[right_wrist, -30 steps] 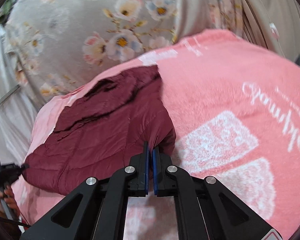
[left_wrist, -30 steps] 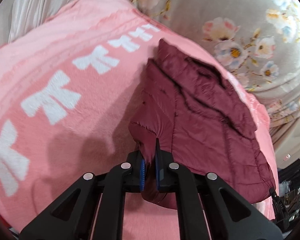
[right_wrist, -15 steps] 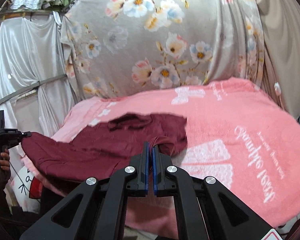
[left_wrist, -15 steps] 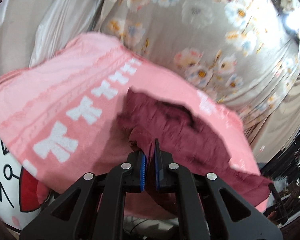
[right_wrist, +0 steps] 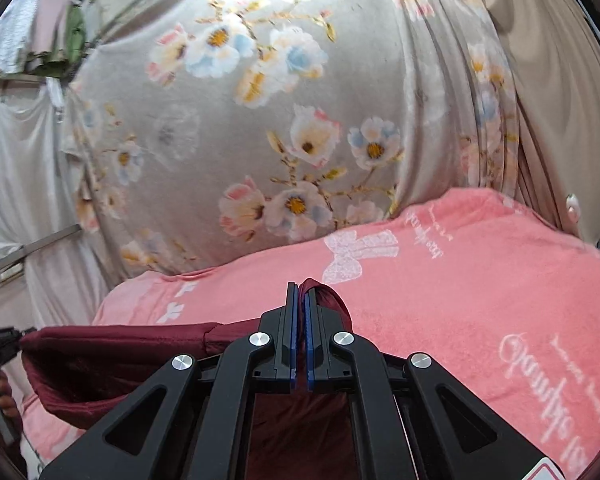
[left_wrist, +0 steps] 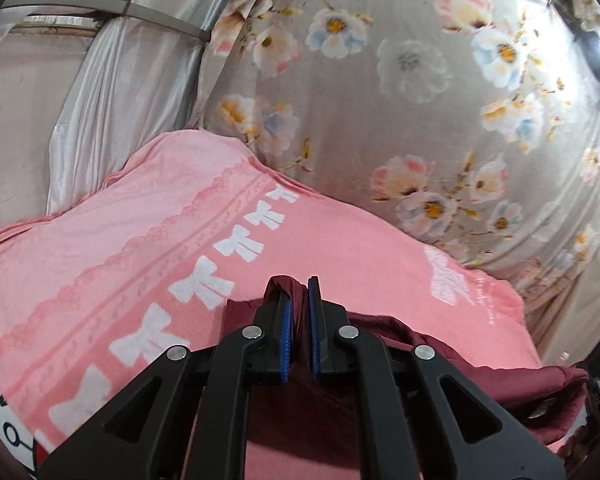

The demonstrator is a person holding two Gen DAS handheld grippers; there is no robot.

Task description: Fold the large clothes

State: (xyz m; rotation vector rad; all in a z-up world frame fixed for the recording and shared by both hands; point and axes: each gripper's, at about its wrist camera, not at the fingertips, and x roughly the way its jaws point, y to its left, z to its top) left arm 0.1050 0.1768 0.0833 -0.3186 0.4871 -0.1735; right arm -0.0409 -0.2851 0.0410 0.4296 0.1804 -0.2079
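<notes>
The maroon garment (left_wrist: pixel 480 356) is hanging stretched between the two grippers, lifted above the pink blanket (left_wrist: pixel 140 240). One bunched edge of it is sticking up between the jaws of the left gripper (left_wrist: pixel 298 308), which are pinching it tight; its body is trailing off to the right of those jaws. Another bunched edge is sitting clamped in the jaws of the right gripper (right_wrist: pixel 300 312), with the cloth (right_wrist: pixel 112 356) sagging away to their left. The blanket, patterned with white bows, is spreading out beyond and below both pairs of jaws. Farther ahead of them, a grey floral curtain (right_wrist: pixel 280 140) is hanging.
</notes>
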